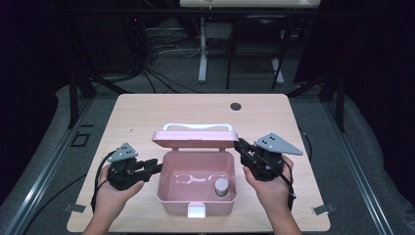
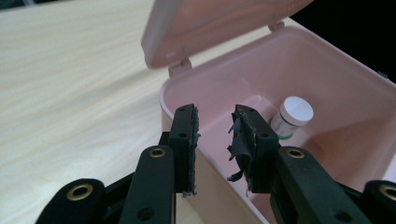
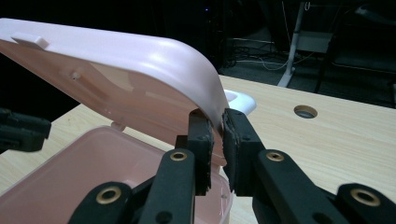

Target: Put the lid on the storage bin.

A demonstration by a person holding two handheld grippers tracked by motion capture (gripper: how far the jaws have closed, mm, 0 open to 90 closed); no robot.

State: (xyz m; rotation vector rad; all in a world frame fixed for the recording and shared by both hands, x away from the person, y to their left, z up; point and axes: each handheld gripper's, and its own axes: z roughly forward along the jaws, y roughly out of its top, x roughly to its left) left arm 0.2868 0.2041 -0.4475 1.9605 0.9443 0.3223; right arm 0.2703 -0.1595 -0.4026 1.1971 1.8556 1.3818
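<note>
I work at a pink plastic box [image 1: 195, 196] sitting near the front middle of the wooden table [image 1: 147, 112], its white latch [image 1: 196, 211] facing me. A small white-capped bottle [image 1: 221, 186] stands in its near right corner. My left gripper [image 2: 215, 135] straddles the left wall with jaws half apart and pressing nothing, I judge to steady the box. Farther back, my right gripper [image 3: 217, 140] pinches the lid [image 3: 116, 65] by its right edge, propping it half open on its far hinge.

Both grippers are black: the left gripper [image 1: 147, 169] and right gripper [image 1: 243, 147] carry grey three-cornered plates and trailing black cables. Brass-ringed screws stud their jaws; the left's pads [image 2: 243, 140] are frayed.
</note>
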